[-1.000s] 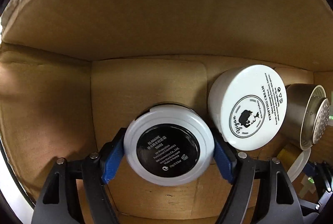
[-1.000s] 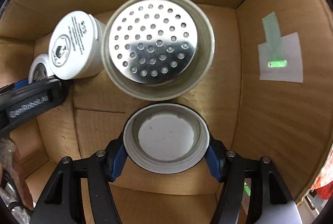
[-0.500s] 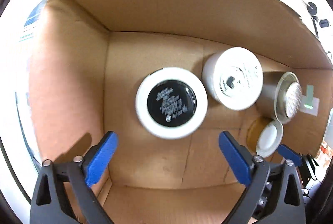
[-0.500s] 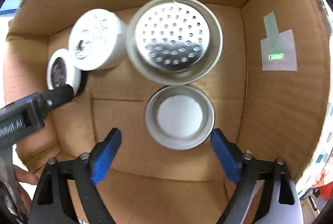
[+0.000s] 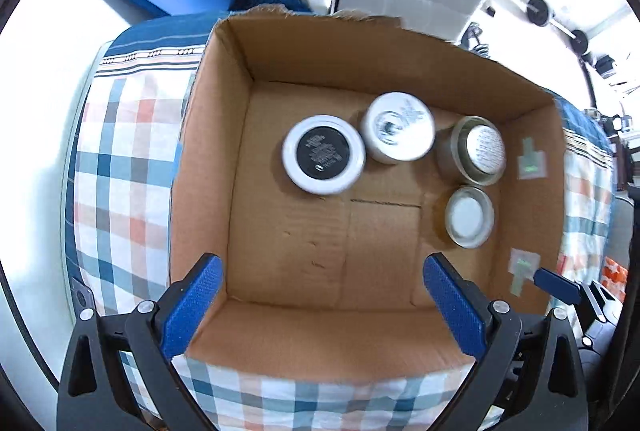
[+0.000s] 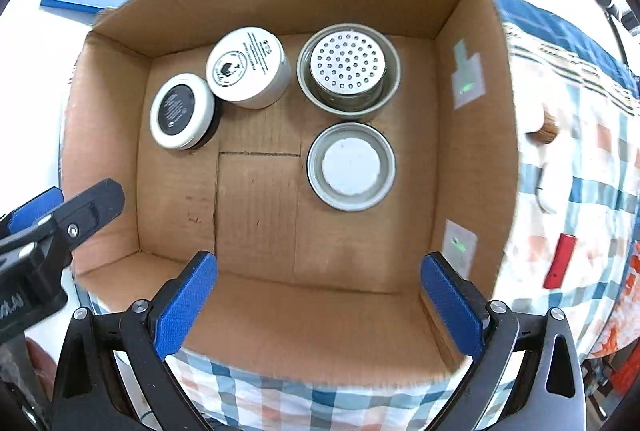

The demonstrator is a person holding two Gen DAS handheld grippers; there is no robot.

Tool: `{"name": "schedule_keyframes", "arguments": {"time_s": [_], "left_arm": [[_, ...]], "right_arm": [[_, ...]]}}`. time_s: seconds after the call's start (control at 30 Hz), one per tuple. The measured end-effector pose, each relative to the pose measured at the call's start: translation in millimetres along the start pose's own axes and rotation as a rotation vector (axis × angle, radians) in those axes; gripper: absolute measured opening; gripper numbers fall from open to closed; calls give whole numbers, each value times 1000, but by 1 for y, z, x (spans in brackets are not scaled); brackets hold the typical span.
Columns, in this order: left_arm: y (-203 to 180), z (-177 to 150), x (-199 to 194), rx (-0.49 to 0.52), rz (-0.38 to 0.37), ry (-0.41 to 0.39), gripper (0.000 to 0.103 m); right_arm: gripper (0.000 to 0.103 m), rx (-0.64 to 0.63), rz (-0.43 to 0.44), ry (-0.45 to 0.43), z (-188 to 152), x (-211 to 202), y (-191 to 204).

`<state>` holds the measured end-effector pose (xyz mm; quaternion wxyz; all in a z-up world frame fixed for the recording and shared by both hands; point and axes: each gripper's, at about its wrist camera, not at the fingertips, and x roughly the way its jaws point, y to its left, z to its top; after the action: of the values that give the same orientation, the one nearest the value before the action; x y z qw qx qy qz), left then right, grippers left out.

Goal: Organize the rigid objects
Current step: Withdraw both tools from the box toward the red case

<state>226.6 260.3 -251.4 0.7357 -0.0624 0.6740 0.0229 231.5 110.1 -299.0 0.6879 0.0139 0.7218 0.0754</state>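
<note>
Both fingers of the left gripper (image 5: 322, 305) and right gripper (image 6: 320, 305) are spread wide, gripping nothing, above the cardboard box (image 6: 256, 327). Inside it, the black-topped compact (image 6: 182, 111), white cream jar (image 6: 248, 67) and perforated metal tin (image 6: 348, 71) line the far wall. The shallow lid (image 6: 351, 167) lies just in front of the tin.

Both views are brightly lit, and the white surroundings are blown out toward the bent, dark-ringed fisheye edges. The cardboard box (image 5: 400, 71) interior is slightly motion-blurred in the left view, and soft shadows are cast beside the jars (image 6: 182, 111).

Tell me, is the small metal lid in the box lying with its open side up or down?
Open side up. The small metal lid shows its raised rim and white inner liner, resting on the cardboard box floor.
</note>
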Motion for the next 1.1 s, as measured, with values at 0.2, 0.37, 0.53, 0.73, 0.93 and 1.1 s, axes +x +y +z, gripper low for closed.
{"name": "schedule_keyframes", "arguments": {"time_s": [0.2,0.37,0.53,0.73,0.93,1.1], "left_arm": [[-23,-7,-25,13,13,-97,103],[-27,-22,-60,19,8,-161,103],[-30,-39,-85,27,16,-208,103],[-35,-51,-111,23,26,-254,103],[-52,-59,-124,31,20,-271,103],[-94,-63,-127,86,-11,-287,103]], "right_arm": [[103,-3,-5,-78,-26,-53,-19],[103,-17,8,-148,-52,-89,-33],[103,-19,37,-195,-72,-120,-32],[103,-26,73,-233,-86,-139,-34],[103,-19,112,-247,-97,-151,-48],[103,38,123,-250,-104,-157,-88]]}}
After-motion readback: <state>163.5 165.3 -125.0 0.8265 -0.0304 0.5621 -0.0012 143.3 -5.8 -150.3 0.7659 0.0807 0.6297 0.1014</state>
